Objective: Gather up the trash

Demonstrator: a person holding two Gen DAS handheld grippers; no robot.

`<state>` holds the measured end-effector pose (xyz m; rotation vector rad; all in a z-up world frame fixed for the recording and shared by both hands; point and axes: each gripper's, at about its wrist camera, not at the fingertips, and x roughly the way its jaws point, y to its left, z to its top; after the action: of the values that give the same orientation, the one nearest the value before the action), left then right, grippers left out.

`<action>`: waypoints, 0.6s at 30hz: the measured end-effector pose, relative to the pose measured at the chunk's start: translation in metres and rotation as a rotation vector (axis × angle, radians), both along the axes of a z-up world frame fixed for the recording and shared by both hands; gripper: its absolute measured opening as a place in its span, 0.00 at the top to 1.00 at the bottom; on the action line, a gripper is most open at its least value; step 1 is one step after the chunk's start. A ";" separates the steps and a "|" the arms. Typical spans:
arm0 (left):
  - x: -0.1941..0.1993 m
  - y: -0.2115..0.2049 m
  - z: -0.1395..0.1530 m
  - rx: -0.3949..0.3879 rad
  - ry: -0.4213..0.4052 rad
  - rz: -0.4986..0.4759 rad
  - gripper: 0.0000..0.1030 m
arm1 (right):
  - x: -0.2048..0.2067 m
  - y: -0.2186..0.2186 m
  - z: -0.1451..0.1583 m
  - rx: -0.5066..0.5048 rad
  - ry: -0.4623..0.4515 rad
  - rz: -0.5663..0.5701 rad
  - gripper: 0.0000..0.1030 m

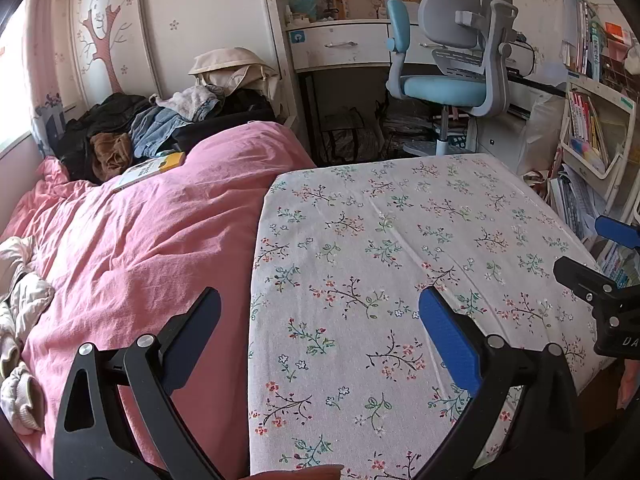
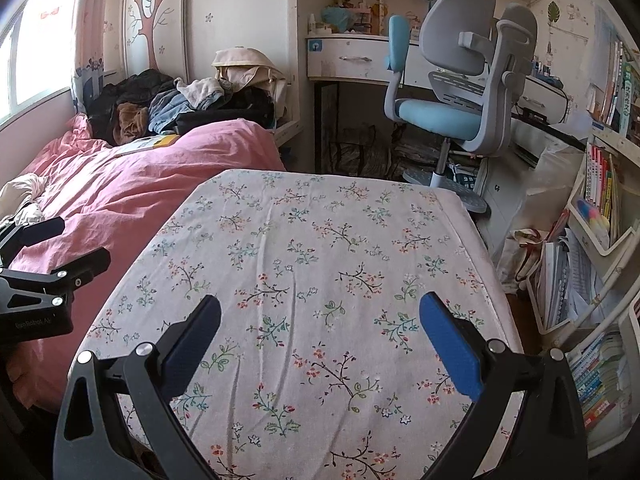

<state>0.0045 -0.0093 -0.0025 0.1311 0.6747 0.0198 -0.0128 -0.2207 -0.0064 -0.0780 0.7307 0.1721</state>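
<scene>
Both tools spread wide, nothing between the blue pads. Left tool (image 1: 320, 312) above the seam where the rumpled pink cotton duvet (image 1: 152, 220) meets the white floral-print bed sheet (image 1: 400, 240); right tool (image 2: 320, 312) just beside it, over the middle of the same sheet, bare of any litter.

No obvious trash in either view. Nearest candidates, as a guess only: the crumpled cream-white fabric or paper bundle (image 1: 20, 312) at the left edge of the duvet, too blurred at the rim to name, and the flat yellow-and-white printed booklet (image 1: 154, 168) lying on the duvet near the heap of dark and denim clothes (image 1: 132, 128). Further off: grey-and-blue swivel chair (image 1: 456, 64), white desk with drawers (image 1: 340, 44), white book rack stuffed with papers (image 1: 592, 128).

If the crumpled bundle turns out to be trash: likely very light, soft, easily crushed, apt to snag on the duvet beneath. Best taken at a raised fold on top, pads closing across the bulk, not scooping into the bedding. The booklet: thin, flexible, flat against soft cloth, hard to get under; better pinched at the exposed corner or edge after pressing the duvet down slightly.
</scene>
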 end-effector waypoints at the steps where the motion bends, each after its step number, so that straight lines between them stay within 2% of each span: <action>1: 0.000 0.000 0.000 0.000 0.000 0.000 0.07 | 0.000 0.000 0.000 0.000 0.000 0.000 0.08; 12: 0.000 0.000 0.000 -0.009 0.004 -0.004 0.07 | -0.001 0.004 -0.004 -0.011 0.008 0.008 0.08; 18: 0.002 -0.001 -0.005 -0.038 0.038 -0.030 0.07 | -0.001 0.003 -0.002 0.000 0.005 0.011 0.08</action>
<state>0.0068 -0.0106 -0.0078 0.1055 0.7106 -0.0240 -0.0139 -0.2174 -0.0088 -0.0815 0.7352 0.1827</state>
